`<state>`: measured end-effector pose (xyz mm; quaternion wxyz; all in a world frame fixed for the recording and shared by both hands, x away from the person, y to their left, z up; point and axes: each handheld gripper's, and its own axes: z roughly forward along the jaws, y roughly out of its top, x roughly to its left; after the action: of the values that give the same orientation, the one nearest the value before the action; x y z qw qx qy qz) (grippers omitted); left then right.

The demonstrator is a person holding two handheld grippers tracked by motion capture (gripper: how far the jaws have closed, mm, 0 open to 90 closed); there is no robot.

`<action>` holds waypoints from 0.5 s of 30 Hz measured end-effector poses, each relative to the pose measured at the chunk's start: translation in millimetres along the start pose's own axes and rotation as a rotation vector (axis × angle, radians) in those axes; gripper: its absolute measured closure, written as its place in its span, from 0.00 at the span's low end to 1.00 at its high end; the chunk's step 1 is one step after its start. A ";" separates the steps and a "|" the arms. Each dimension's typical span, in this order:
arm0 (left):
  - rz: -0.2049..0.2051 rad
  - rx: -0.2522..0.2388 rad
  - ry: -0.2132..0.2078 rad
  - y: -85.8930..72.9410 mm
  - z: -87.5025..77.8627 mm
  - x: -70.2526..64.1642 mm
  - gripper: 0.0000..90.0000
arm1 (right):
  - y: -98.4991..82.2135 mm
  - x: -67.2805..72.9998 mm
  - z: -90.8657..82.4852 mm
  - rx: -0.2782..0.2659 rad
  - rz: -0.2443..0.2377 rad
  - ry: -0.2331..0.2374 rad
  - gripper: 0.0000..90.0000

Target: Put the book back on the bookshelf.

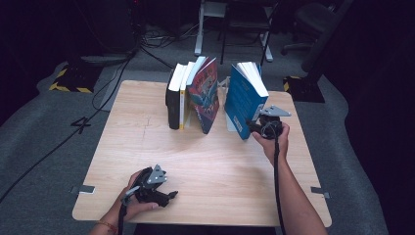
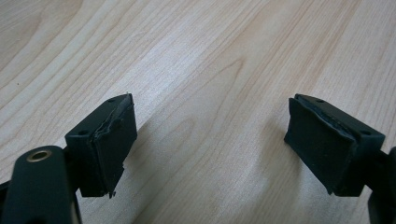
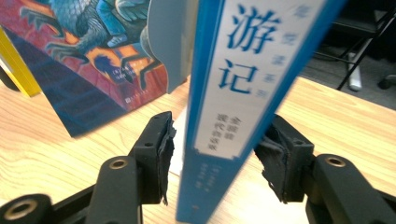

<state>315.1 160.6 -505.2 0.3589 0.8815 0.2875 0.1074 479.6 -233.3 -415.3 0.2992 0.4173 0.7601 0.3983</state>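
the blue book (image 1: pixel 243 100) stands on its bottom edge at the right of the table (image 1: pixel 147 147), tilted, well apart from the row of leaning books (image 1: pixel 192 93) to its left, with a white bookend (image 1: pixel 226 83) showing in the gap between them. your right gripper (image 3: pixel 215 161) has the book's spine between its jaws, but there is a gap on both sides, so the pads are off it: it reads as released rather than gripped, and the book is propping itself for now. judging from that, the placing looks mostly done; what seems left is to draw the gripper clear and see that the book does not topple, or to close the gap to the row. your left gripper (image 2: pixel 210 140) sits spread wide and empty over bare wood at the near edge. no bins or boxes here; the only holder is that bookend backing the row.
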 end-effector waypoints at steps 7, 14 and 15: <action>0.005 0.002 -0.001 0.3 0.0 0.3 0.18 | 0.2 0.3 -15.5 0.008 -0.060 0.042 0.47; 0.005 0.002 -0.001 0.3 0.0 0.3 0.18 | -2.9 0.4 -27.3 0.037 -0.111 0.069 0.42; 0.004 0.002 0.000 0.3 0.1 0.3 0.18 | -3.7 -0.2 -29.0 0.039 -0.111 0.074 0.41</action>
<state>315.4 160.5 -505.0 0.3580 0.8824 0.2856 0.1078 455.4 -245.1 -403.9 0.2845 0.3652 0.8003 0.3811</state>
